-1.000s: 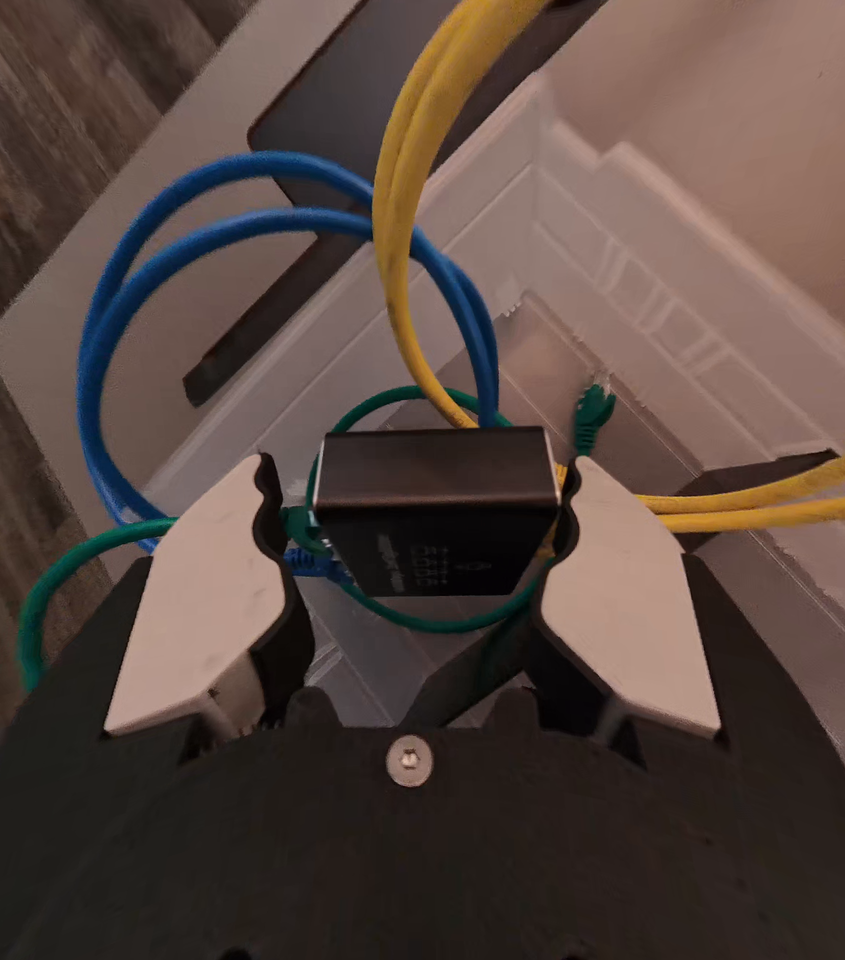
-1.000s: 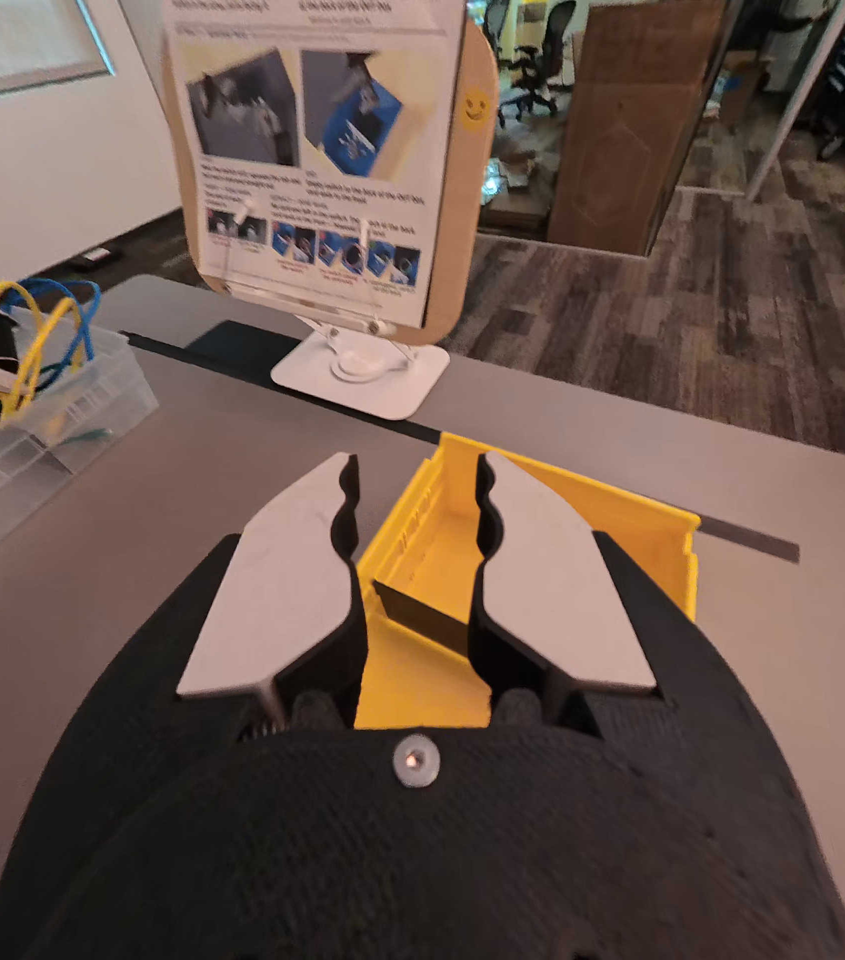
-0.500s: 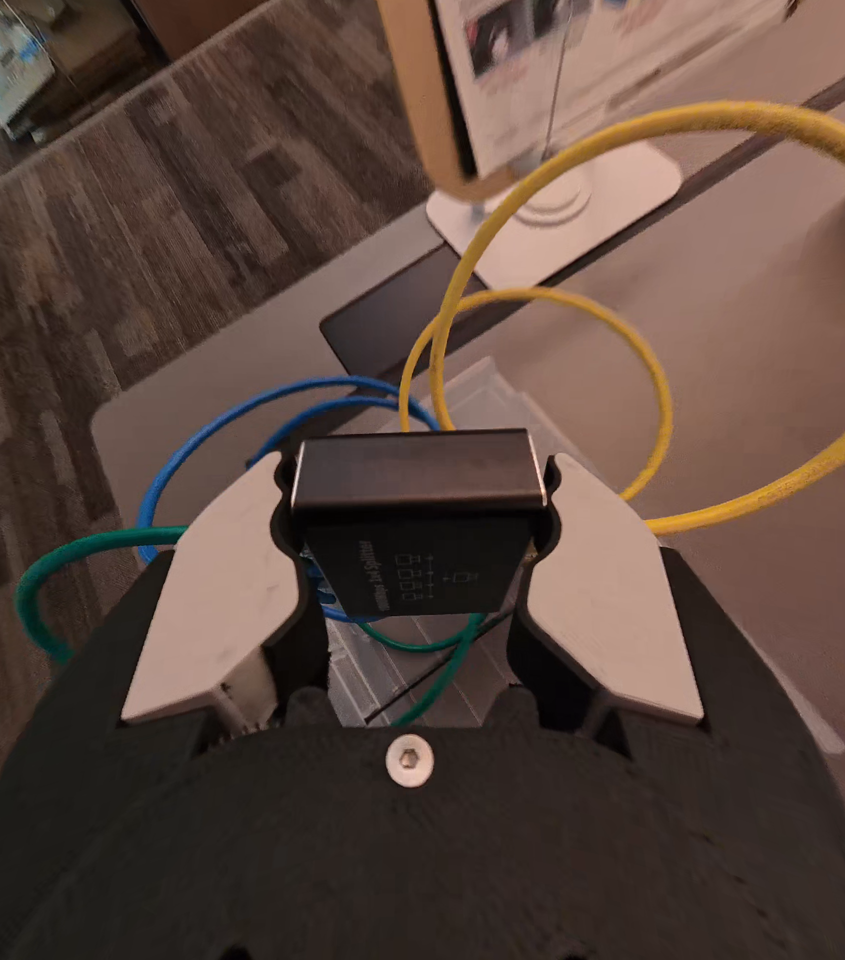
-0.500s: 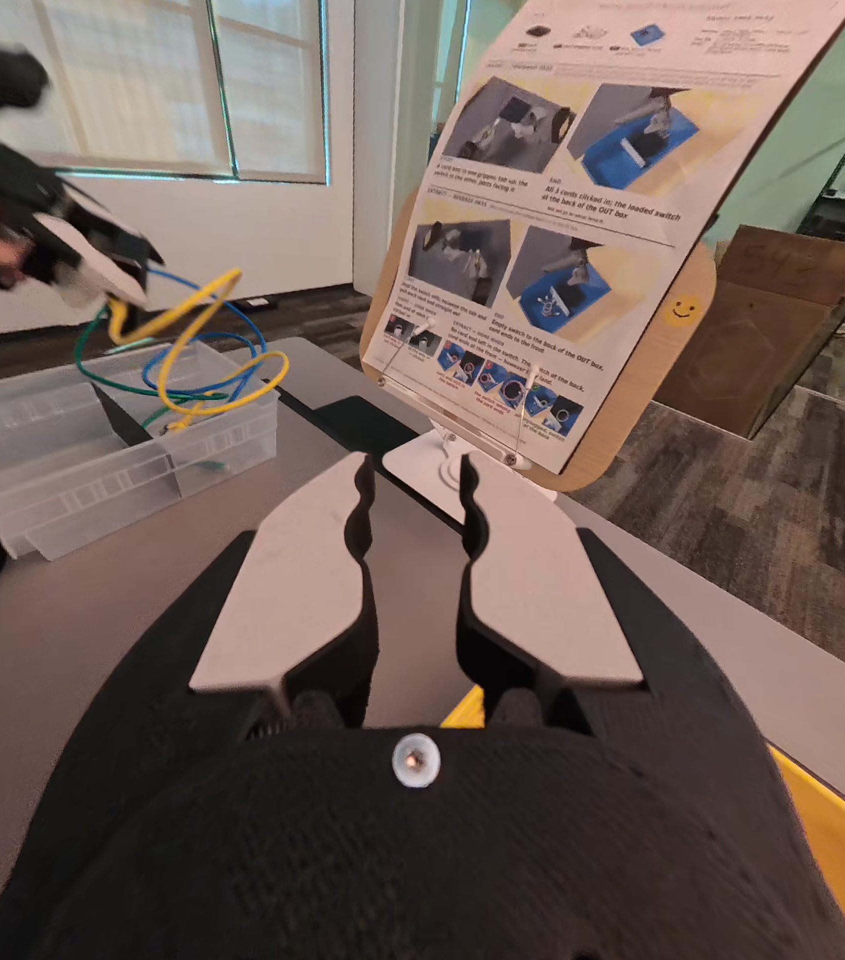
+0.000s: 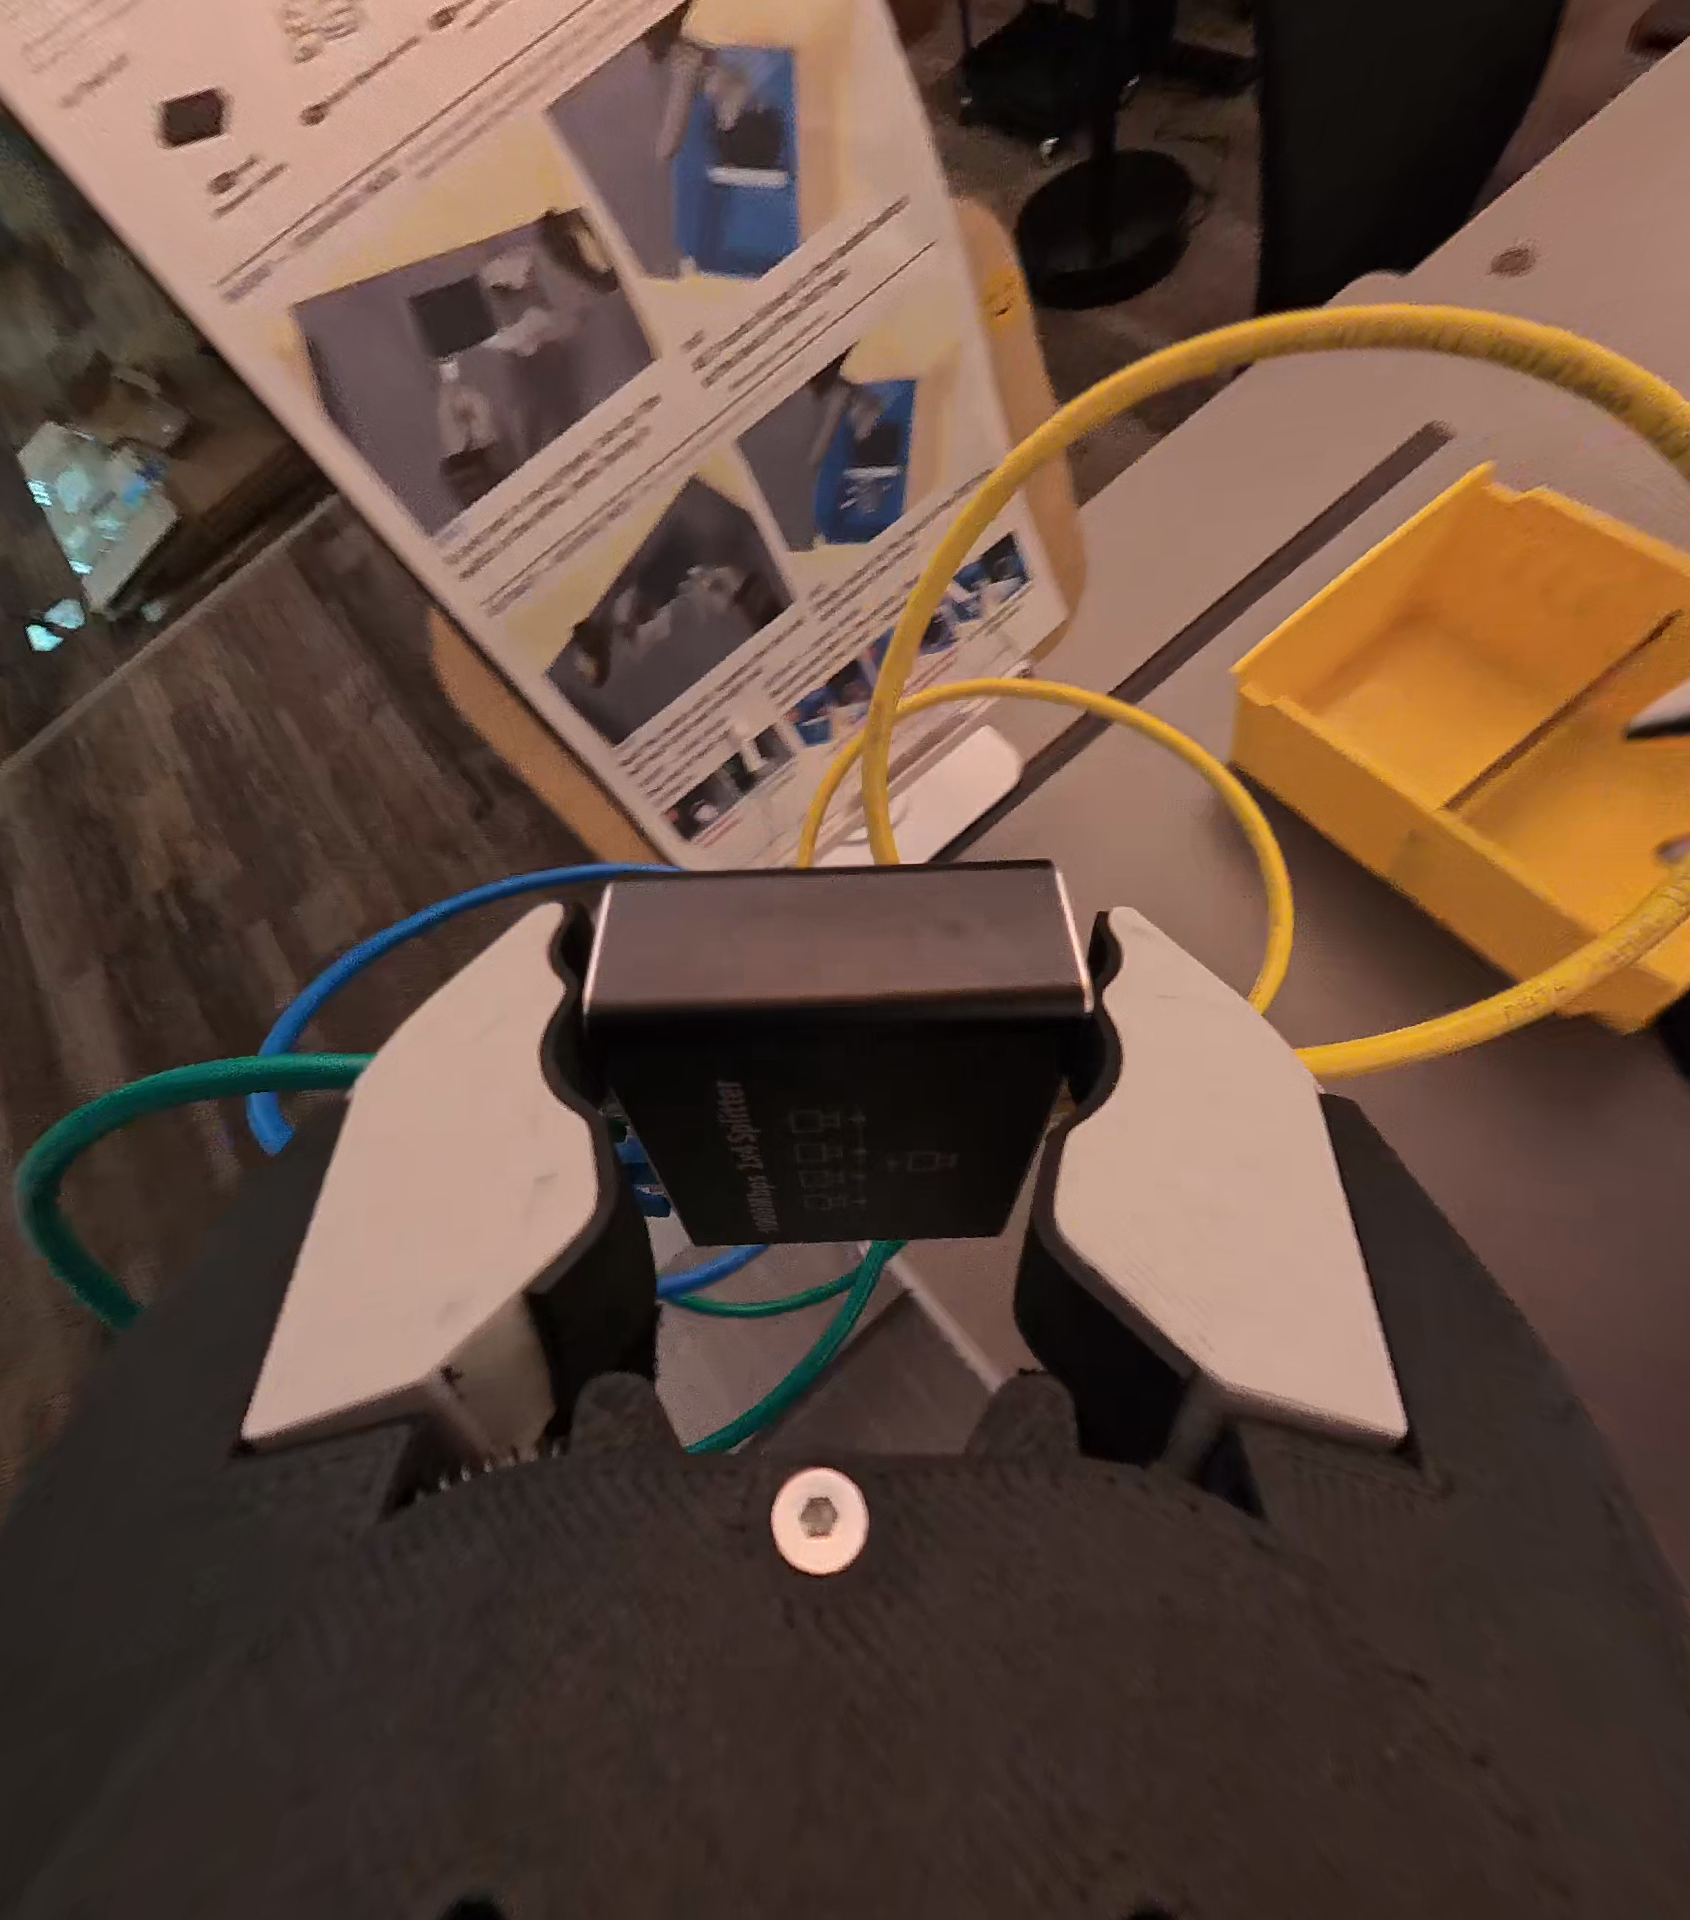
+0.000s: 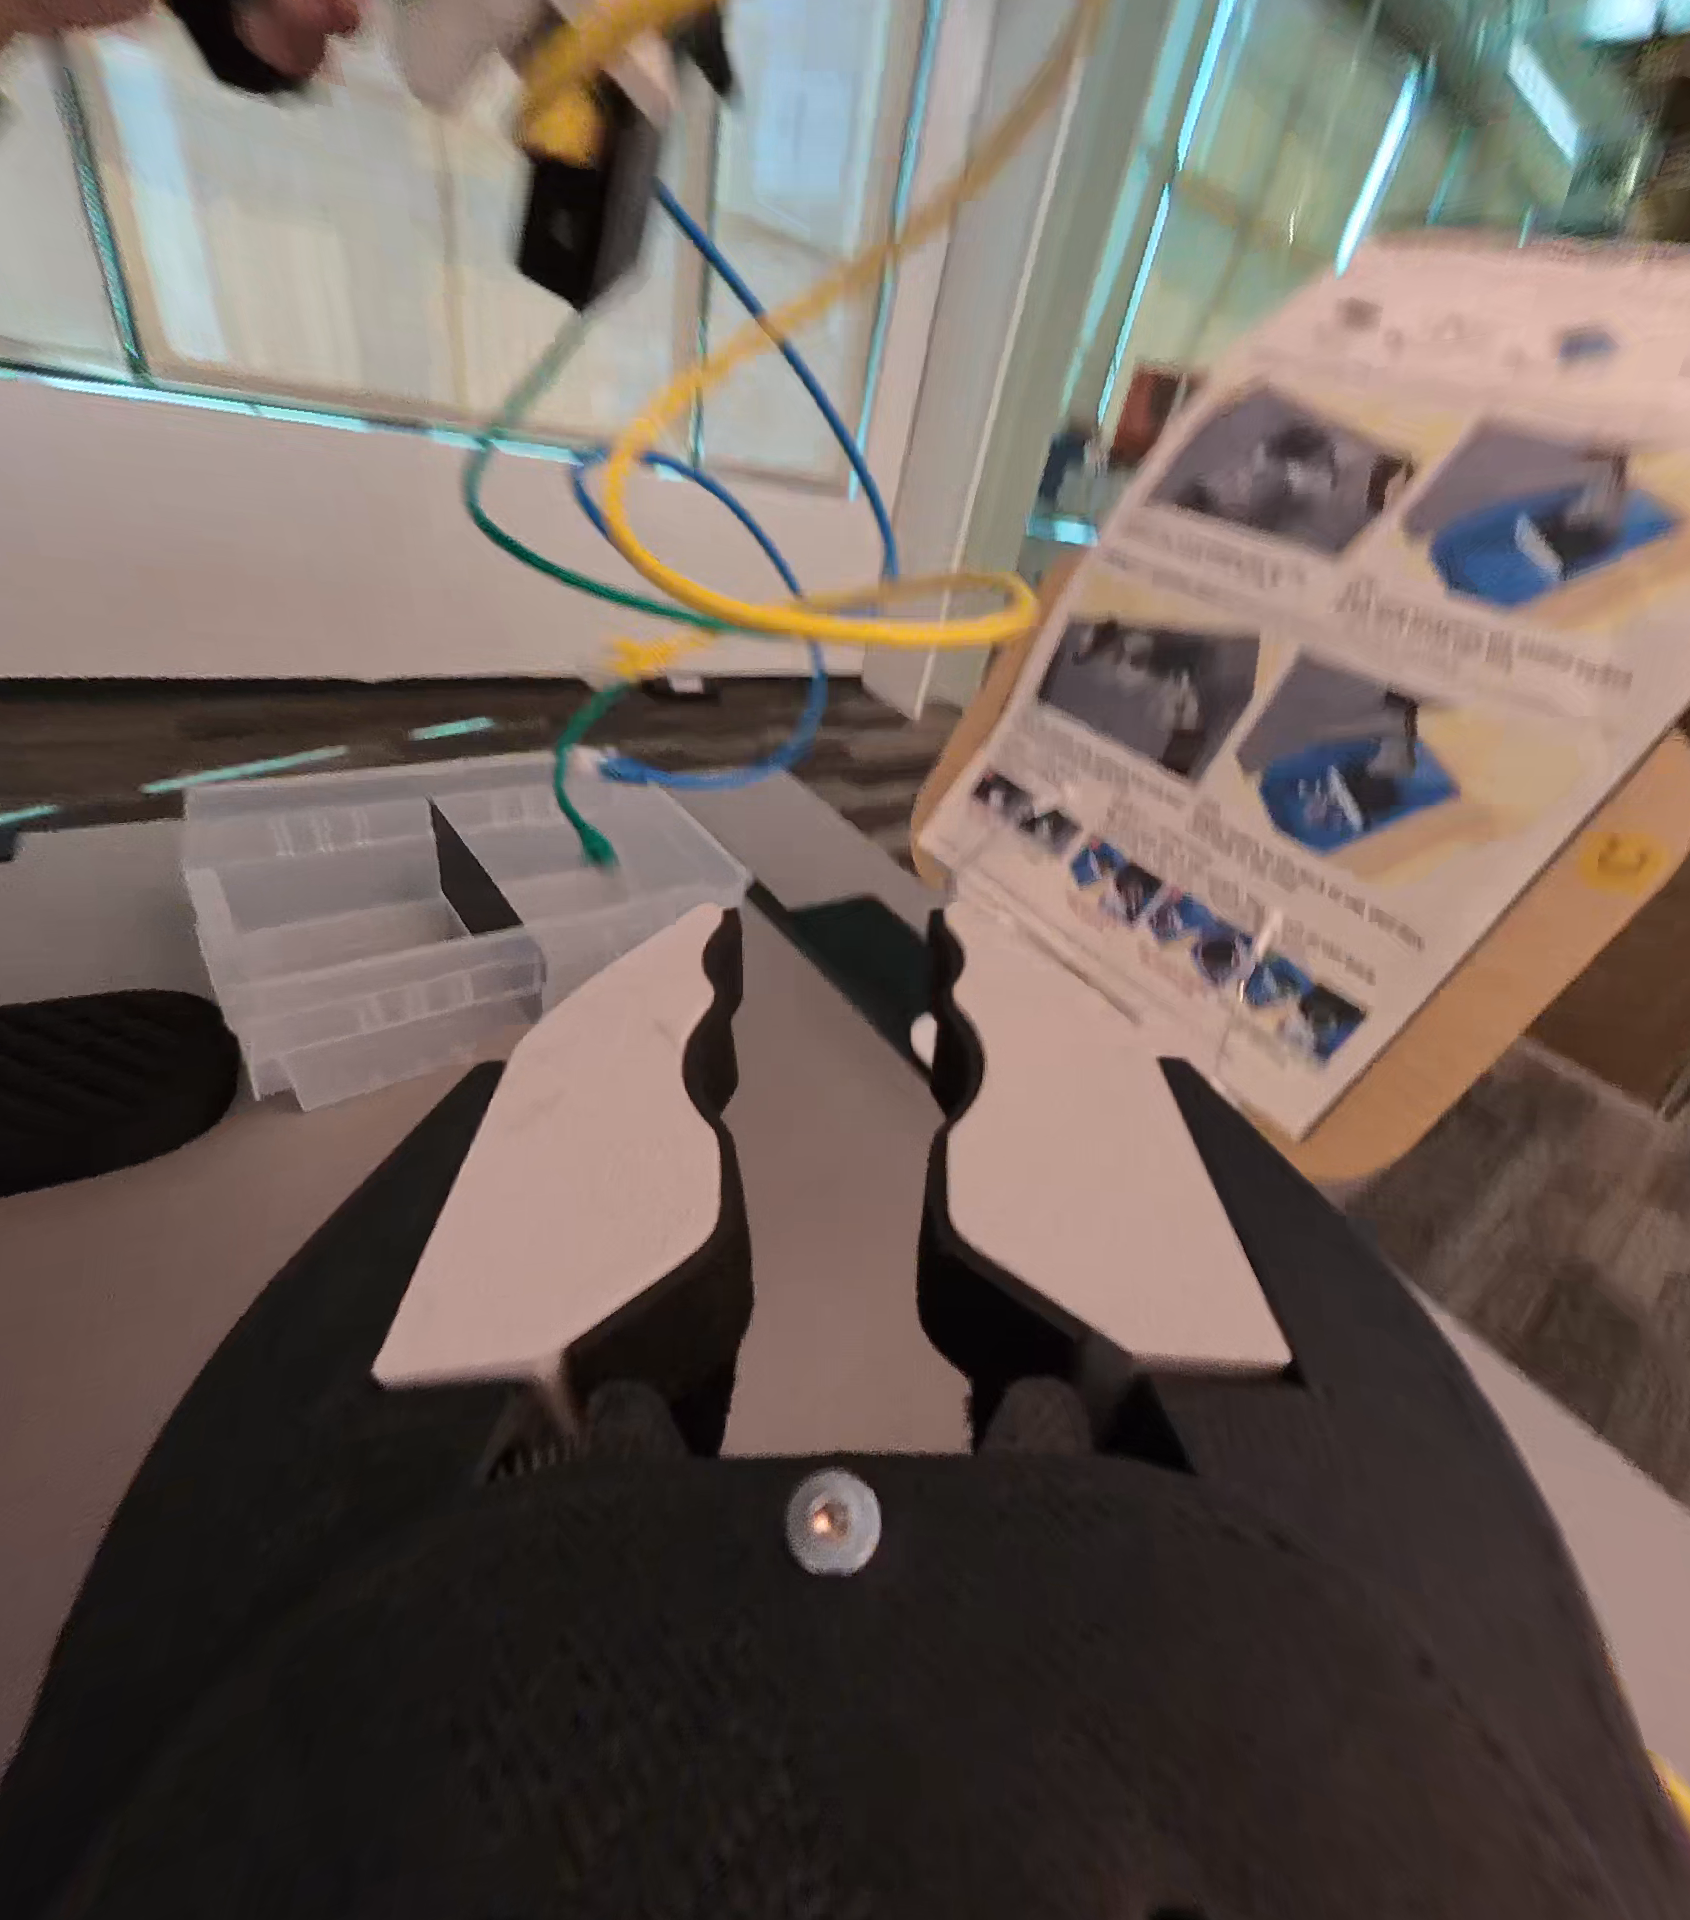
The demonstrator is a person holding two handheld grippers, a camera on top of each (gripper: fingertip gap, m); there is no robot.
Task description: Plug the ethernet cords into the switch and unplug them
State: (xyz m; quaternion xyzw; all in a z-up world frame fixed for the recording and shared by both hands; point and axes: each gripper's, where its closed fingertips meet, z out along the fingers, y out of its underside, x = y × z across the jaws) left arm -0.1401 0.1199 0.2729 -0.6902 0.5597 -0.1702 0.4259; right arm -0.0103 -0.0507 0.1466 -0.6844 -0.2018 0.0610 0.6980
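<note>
My left gripper (image 5: 836, 940) is shut on a small black switch (image 5: 830, 1039) and holds it high in the air. A yellow cord (image 5: 1360, 353), a blue cord (image 5: 353, 966) and a green cord (image 5: 62, 1143) hang from the switch in loops. In the right wrist view the switch (image 6: 576, 223) and its dangling yellow cord (image 6: 820, 623), blue cord (image 6: 799, 717) and green cord (image 6: 571, 790) show blurred at the upper left, above the clear bin. My right gripper (image 6: 836, 935) is open and empty, low over the grey table (image 6: 93, 1351).
A clear divided bin (image 6: 353, 935) stands on the table's far left. A yellow bin (image 5: 1464, 748) sits to the right. An instruction board on a stand (image 6: 1340, 675) is at the table's back edge. A black padded object (image 6: 41, 1081) lies at the left.
My left gripper has lifted the switch and its cords farther up and swung right, toward the board and the yellow bin. My right gripper has turned left and risen; its jaws stay apart.
</note>
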